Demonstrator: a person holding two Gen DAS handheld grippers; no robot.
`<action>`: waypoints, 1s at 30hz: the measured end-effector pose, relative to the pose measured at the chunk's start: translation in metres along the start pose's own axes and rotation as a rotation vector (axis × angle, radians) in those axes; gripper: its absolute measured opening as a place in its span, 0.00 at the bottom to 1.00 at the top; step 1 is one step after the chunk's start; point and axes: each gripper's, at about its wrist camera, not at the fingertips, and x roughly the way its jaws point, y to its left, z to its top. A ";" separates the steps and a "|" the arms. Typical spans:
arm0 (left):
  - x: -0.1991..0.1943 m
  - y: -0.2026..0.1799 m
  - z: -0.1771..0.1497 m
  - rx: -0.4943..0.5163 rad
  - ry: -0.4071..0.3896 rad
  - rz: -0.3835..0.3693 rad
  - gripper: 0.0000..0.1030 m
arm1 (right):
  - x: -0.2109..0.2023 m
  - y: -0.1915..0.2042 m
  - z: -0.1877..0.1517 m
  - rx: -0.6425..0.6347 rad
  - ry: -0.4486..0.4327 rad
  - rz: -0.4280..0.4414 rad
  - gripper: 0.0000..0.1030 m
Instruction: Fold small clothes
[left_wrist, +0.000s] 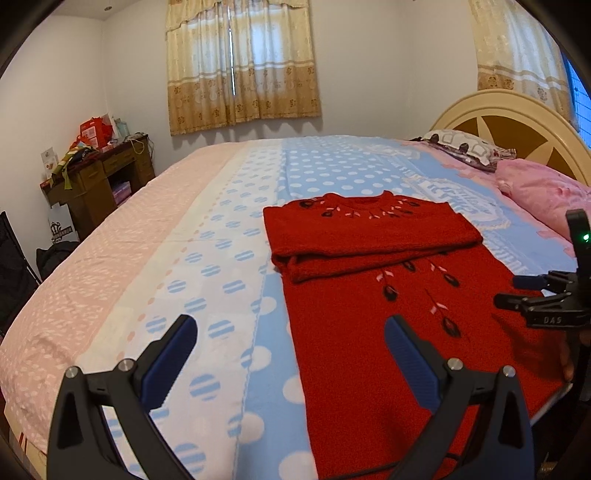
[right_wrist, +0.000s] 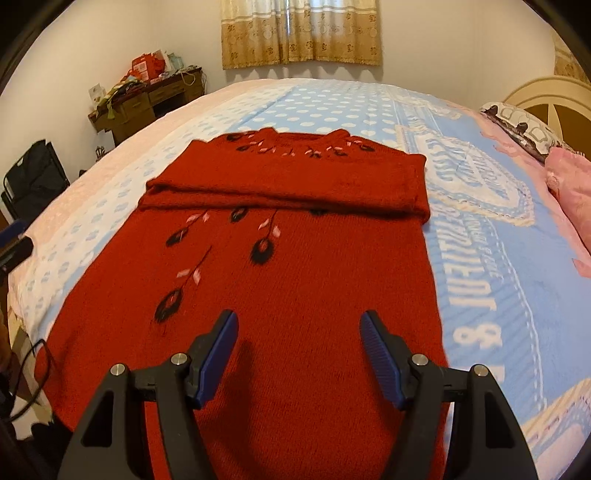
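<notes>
**Desk:** What do I have on the bed?

**Operator:** A red knitted sweater with black and pink flower embroidery (right_wrist: 280, 295) lies flat on the bed's blue blanket with white polka dots (left_wrist: 325, 173). Its sleeves are folded across the chest into a thick band just below the neckline, and the lower body spreads toward me and reaches the near edge of the bed.

**Desk:** And the two tools?

**Operator:** My left gripper (left_wrist: 290, 350) is released, its blue-padded fingers (left_wrist: 173, 358) spread wide and holding nothing; it sits over the sweater's left edge, one finger above the blanket, the other above the red knit. My right gripper (right_wrist: 298, 349) is likewise spread and holding nothing, poised over the lower middle of the sweater. From the left wrist view I see it in profile at the far right, near the sweater's right side.

**Desk:** The rest of the room?

**Operator:** A patterned grey-and-white pillow (left_wrist: 465, 147) and a pink quilt (left_wrist: 546, 195) lie by the cream headboard (left_wrist: 517, 107). A dark wooden bench cluttered with red boxes (left_wrist: 99, 173) stands by the far wall, beside beige floral curtains (left_wrist: 240, 66).
</notes>
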 end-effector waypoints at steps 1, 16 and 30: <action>-0.004 0.000 -0.003 0.001 -0.002 -0.006 1.00 | -0.002 0.002 -0.002 -0.007 -0.003 -0.006 0.67; -0.005 -0.014 -0.045 0.029 0.103 -0.055 1.00 | -0.016 0.019 -0.035 -0.057 -0.004 -0.029 0.67; -0.062 0.028 -0.054 -0.094 0.056 0.039 1.00 | -0.060 0.023 -0.056 -0.078 -0.086 -0.023 0.67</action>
